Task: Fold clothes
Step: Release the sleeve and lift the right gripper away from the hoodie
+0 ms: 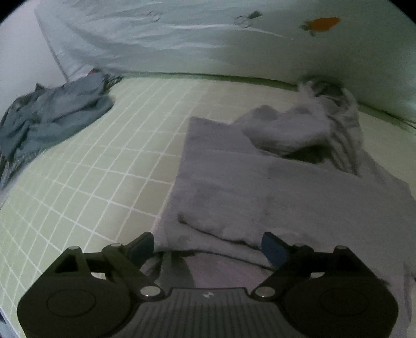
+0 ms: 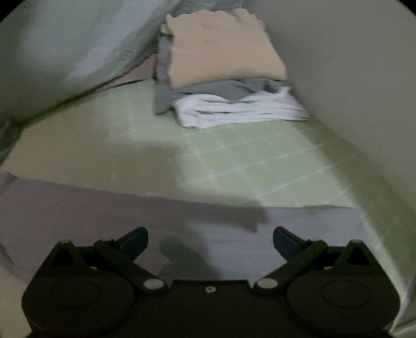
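Both grippers hover spread wide and empty above a grey garment (image 1: 260, 182) laid on a green grid-lined mat (image 1: 104, 169). The left gripper (image 1: 208, 247) hangs over the garment's near folded edge, its blue-padded fingers (image 1: 273, 249) gripping nothing; the garment's far end lies bunched toward a pale sheet (image 1: 208, 46) printed with an orange carrot (image 1: 325, 24). A crumpled blue-grey garment (image 1: 52, 119) lies well left of the grey one. The right gripper (image 2: 210, 241) hovers over the flat grey cloth (image 2: 104, 213); beyond it stands a stack of folded clothes (image 2: 228, 78), beige over grey over white. No writing is legible.
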A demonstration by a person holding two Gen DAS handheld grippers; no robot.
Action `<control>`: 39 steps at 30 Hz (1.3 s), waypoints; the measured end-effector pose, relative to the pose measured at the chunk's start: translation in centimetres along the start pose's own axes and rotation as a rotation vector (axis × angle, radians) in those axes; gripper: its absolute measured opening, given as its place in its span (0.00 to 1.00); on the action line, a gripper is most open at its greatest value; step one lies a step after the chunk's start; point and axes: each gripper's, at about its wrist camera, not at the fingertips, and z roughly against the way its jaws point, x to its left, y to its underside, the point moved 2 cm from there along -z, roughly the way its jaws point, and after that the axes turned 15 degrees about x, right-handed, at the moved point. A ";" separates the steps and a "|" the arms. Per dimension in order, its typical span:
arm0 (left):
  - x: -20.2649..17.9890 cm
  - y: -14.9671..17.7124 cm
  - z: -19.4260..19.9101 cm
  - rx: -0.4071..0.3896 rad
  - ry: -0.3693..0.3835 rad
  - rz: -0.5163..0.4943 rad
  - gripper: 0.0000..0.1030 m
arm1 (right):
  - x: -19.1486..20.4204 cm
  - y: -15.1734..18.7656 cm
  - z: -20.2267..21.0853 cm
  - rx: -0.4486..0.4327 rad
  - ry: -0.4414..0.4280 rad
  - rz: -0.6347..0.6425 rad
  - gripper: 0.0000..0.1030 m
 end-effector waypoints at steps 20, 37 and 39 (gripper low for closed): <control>-0.7 9.9 5.8 0.020 -0.018 0.047 0.87 | -12.5 1.7 -1.1 0.011 0.008 -0.148 1.00; 5.4 8.7 5.5 0.016 0.019 0.126 0.87 | -6.7 1.3 1.3 -0.001 -0.133 -0.148 0.17; 6.2 8.0 5.0 0.015 0.032 0.113 0.87 | -4.5 1.2 3.0 -0.036 -0.176 -0.147 0.17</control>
